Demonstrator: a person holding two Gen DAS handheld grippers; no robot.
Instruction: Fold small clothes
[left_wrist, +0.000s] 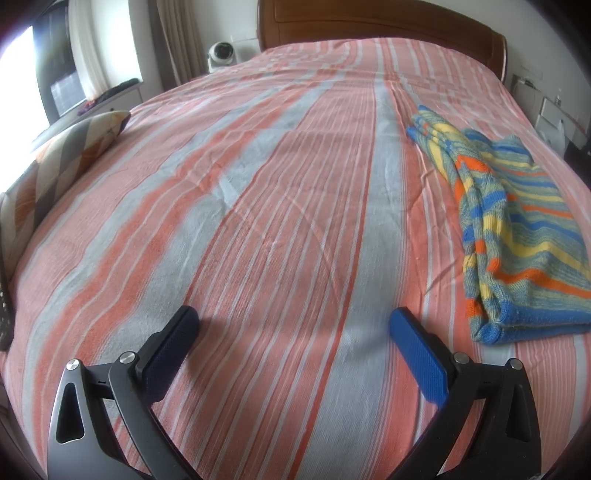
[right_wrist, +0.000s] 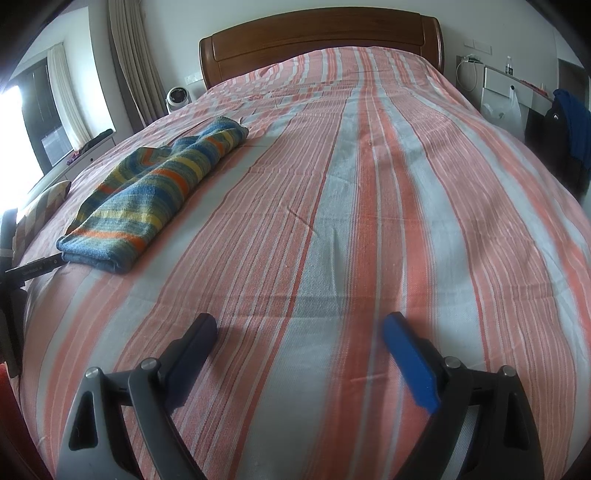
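Striped knit garment (left_wrist: 517, 236) already folded into a long bundle, flat on the striped bedsheet (left_wrist: 280, 221), lying between the two grippers. Apparently finished, though tidiness of the far end hard to judge. Left gripper (left_wrist: 295, 332) spread wide, empty. Right gripper (right_wrist: 299, 336) likewise spread, pinching nothing. Plenty of bare sheet ahead; wooden headboard (right_wrist: 321, 37) well apart.
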